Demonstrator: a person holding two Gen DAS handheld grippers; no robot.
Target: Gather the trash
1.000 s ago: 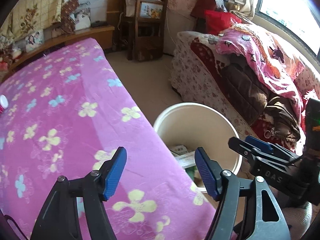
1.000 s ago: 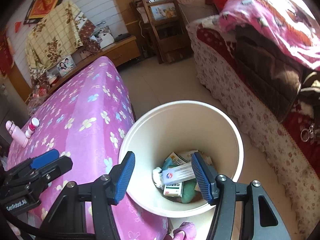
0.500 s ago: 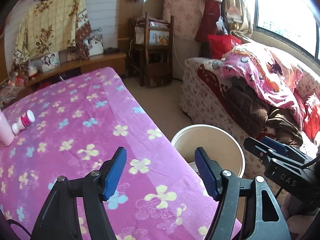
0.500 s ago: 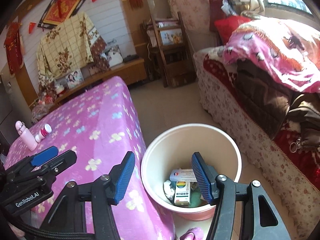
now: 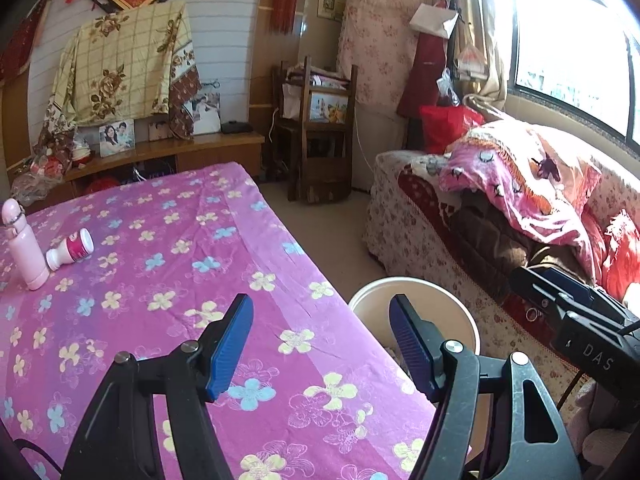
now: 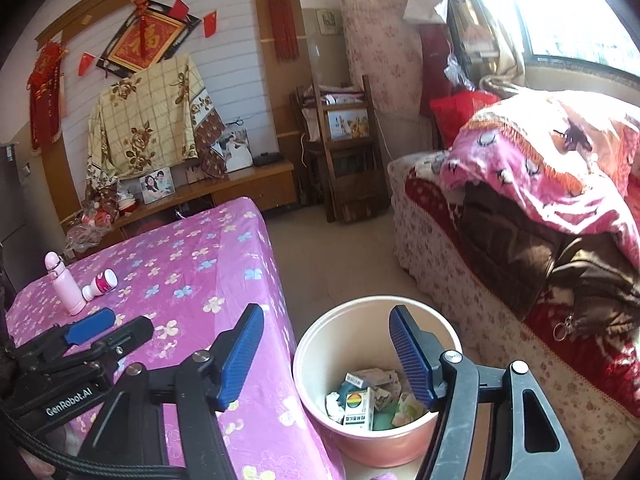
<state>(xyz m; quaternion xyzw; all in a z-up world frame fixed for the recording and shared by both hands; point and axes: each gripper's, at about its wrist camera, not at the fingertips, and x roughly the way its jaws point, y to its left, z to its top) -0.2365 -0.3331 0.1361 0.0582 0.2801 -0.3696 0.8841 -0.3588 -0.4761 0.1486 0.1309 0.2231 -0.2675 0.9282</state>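
We hold both tongs above the table [image 5: 168,240], which is covered with a pink flowered cloth. The left tongs [image 5: 320,344] stand released, with nothing between the blue pads. The right tongs [image 6: 326,350] are also released and empty; their jaws have just been opening wider. The bucket [image 6: 320,364] stands on the floor just beside the table edge, between the table and the sofa [image 6: 500,280]. In the right wrist view we see the trash [image 6: 370,398] at the bottom of the bucket: small boxes, crumpled paper and wrappers. In the left wrist view only the bucket rim [image 5: 416,282] shows behind the right pad. On the far side of the table a pink bottle [image 5: 24,252] stands upright, and a small white bottle with a red label [image 5: 70,249] lies on its side just beside it. We cannot tell whether the two touch.
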